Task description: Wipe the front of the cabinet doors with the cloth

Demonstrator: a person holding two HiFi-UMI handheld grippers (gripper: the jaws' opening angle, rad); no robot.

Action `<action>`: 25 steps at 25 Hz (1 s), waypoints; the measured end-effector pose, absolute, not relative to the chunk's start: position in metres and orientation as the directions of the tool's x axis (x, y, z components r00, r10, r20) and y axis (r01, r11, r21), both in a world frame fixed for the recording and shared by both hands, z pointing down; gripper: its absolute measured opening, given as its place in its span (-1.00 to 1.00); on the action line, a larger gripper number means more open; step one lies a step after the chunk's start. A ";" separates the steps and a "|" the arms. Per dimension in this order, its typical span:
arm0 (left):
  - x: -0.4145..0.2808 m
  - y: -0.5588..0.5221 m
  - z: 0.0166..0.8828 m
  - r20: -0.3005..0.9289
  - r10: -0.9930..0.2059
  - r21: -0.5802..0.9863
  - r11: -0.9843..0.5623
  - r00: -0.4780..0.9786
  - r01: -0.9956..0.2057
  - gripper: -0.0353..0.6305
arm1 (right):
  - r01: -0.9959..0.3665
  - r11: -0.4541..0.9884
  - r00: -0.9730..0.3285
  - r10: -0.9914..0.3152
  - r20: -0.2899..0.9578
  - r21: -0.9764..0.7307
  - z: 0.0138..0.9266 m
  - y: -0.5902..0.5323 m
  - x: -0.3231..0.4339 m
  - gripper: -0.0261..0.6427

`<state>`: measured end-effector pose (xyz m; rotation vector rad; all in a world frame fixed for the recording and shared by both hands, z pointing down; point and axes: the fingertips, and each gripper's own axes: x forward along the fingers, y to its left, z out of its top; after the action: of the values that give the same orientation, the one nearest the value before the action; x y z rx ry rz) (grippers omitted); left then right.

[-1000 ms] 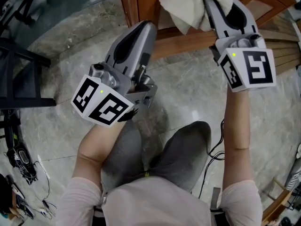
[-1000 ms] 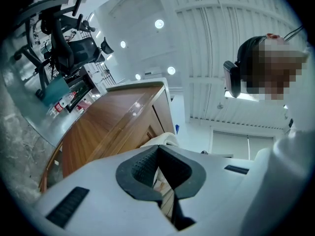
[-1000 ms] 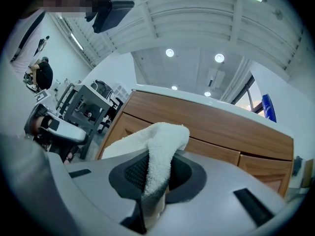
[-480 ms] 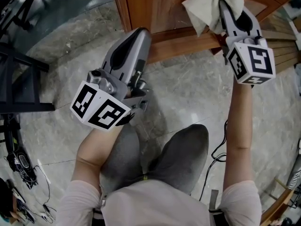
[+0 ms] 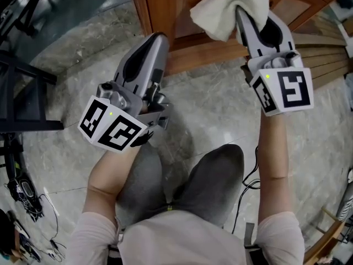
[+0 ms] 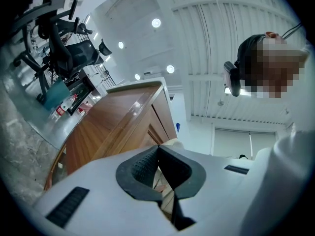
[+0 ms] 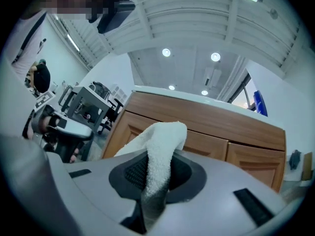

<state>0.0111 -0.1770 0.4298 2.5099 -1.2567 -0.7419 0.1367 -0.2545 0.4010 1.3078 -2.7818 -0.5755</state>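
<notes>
Cloth (image 5: 229,10) up at the cabinet door (image 5: 182,7).
My right tongs (image 7: 155,173) are clamped on the cloth; left tongs (image 6: 158,168) closed, empty, hanging lower over the floor (image 5: 220,109).

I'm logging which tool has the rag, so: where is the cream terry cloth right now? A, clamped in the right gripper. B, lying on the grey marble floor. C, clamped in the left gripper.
A: the cream terry cloth runs between the fingers of the right gripper in its own view, while the left gripper is shut with nothing in it.
</notes>
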 end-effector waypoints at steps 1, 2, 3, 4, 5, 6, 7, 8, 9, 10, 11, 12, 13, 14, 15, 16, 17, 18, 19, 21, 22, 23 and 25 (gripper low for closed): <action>0.007 -0.176 0.429 -0.334 -0.802 0.423 -0.598 0.496 -0.681 -0.84 | -0.726 0.606 -0.671 -0.727 -0.145 0.325 0.402 -0.246 0.126 -0.71; 0.004 -0.175 0.429 -0.336 -0.805 0.424 -0.593 0.490 -0.684 -0.84 | -0.710 0.629 -0.692 -0.707 -0.147 0.317 0.404 -0.237 0.115 -0.71; 0.000 -0.173 0.429 -0.336 -0.807 0.424 -0.590 0.485 -0.688 -0.84 | -0.691 0.652 -0.713 -0.686 -0.146 0.311 0.406 -0.229 0.103 -0.71; -0.004 -0.171 0.429 -0.335 -0.810 0.422 -0.586 0.481 -0.692 -0.84 | -0.671 0.674 -0.733 -0.666 -0.140 0.310 0.410 -0.221 0.090 -0.71; -0.008 -0.168 0.428 -0.334 -0.813 0.420 -0.582 0.477 -0.697 -0.84 | -0.649 0.694 -0.753 -0.646 -0.130 0.313 0.414 -0.214 0.077 -0.71; -0.012 -0.166 0.428 -0.334 -0.815 0.417 -0.578 0.473 -0.701 -0.84 | -0.627 0.710 -0.770 -0.627 -0.119 0.320 0.419 -0.210 0.065 -0.71; -0.016 -0.164 0.426 -0.335 -0.818 0.416 -0.574 0.468 -0.705 -0.84 | -0.609 0.721 -0.784 -0.611 -0.110 0.331 0.423 -0.207 0.053 -0.71; -0.021 -0.162 0.425 -0.338 -0.820 0.415 -0.571 0.462 -0.709 -0.84 | -0.595 0.726 -0.793 -0.600 -0.106 0.344 0.427 -0.206 0.043 -0.71; -0.025 -0.161 0.424 -0.340 -0.822 0.414 -0.567 0.457 -0.712 -0.84 | -0.588 0.727 -0.798 -0.593 -0.105 0.355 0.431 -0.206 0.035 -0.71; -0.028 -0.159 0.425 -0.339 -0.824 0.412 -0.564 0.454 -0.716 -0.84 | -0.586 0.728 -0.798 -0.593 -0.101 0.357 0.435 -0.207 0.030 -0.71; -0.031 -0.156 0.425 -0.337 -0.825 0.409 -0.562 0.453 -0.719 -0.84 | -0.589 0.728 -0.796 -0.598 -0.095 0.351 0.439 -0.208 0.027 -0.71; -0.033 -0.154 0.426 -0.335 -0.826 0.407 -0.562 0.454 -0.720 -0.84 | -0.594 0.727 -0.792 -0.603 -0.093 0.343 0.441 -0.211 0.026 -0.71; -0.034 -0.152 0.427 -0.333 -0.824 0.405 -0.564 0.458 -0.719 -0.84 | -0.602 0.724 -0.787 -0.609 -0.098 0.337 0.440 -0.213 0.026 -0.71; -0.034 -0.151 0.428 -0.333 -0.821 0.403 -0.569 0.464 -0.717 -0.84 | -0.611 0.718 -0.781 -0.616 -0.105 0.334 0.439 -0.217 0.027 -0.71; -0.034 -0.149 0.428 -0.332 -0.818 0.400 -0.574 0.470 -0.715 -0.84 | -0.620 0.711 -0.774 -0.623 -0.110 0.333 0.439 -0.220 0.029 -0.71; -0.033 -0.149 0.429 -0.331 -0.815 0.397 -0.577 0.475 -0.713 -0.84 | -0.628 0.704 -0.767 -0.632 -0.112 0.333 0.440 -0.223 0.031 -0.71; -0.033 -0.148 0.430 -0.330 -0.814 0.396 -0.579 0.478 -0.712 -0.84 | -0.634 0.697 -0.761 -0.639 -0.110 0.335 0.441 -0.225 0.034 -0.71; -0.032 -0.149 0.430 -0.328 -0.814 0.397 -0.579 0.479 -0.712 -0.84 | -0.639 0.691 -0.755 -0.646 -0.108 0.338 0.442 -0.228 0.038 -0.71; -0.032 -0.149 0.431 -0.327 -0.815 0.399 -0.579 0.479 -0.711 -0.84 | -0.644 0.685 -0.750 -0.653 -0.105 0.341 0.443 -0.231 0.042 -0.71; -0.030 -0.151 0.432 -0.325 -0.815 0.402 -0.578 0.479 -0.710 -0.84 | -0.654 0.672 -0.738 -0.667 -0.100 0.346 0.443 -0.237 0.051 -0.71; -0.029 -0.152 0.433 -0.324 -0.816 0.402 -0.578 0.480 -0.710 -0.84 | -0.660 0.666 -0.732 -0.674 -0.097 0.347 0.443 -0.240 0.056 -0.71; -0.027 -0.154 0.434 -0.322 -0.816 0.402 -0.577 0.481 -0.710 -0.84 | -0.667 0.660 -0.725 -0.682 -0.095 0.347 0.444 -0.244 0.061 -0.71; -0.023 -0.158 0.436 -0.317 -0.816 0.404 -0.578 0.484 -0.709 -0.84 | -0.686 0.644 -0.706 -0.702 -0.096 0.340 0.446 -0.251 0.073 -0.71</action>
<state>-0.0230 -0.1579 0.4363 2.5111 -1.3119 -0.7143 0.0730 -0.2507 0.4457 1.1852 -2.8074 -0.5513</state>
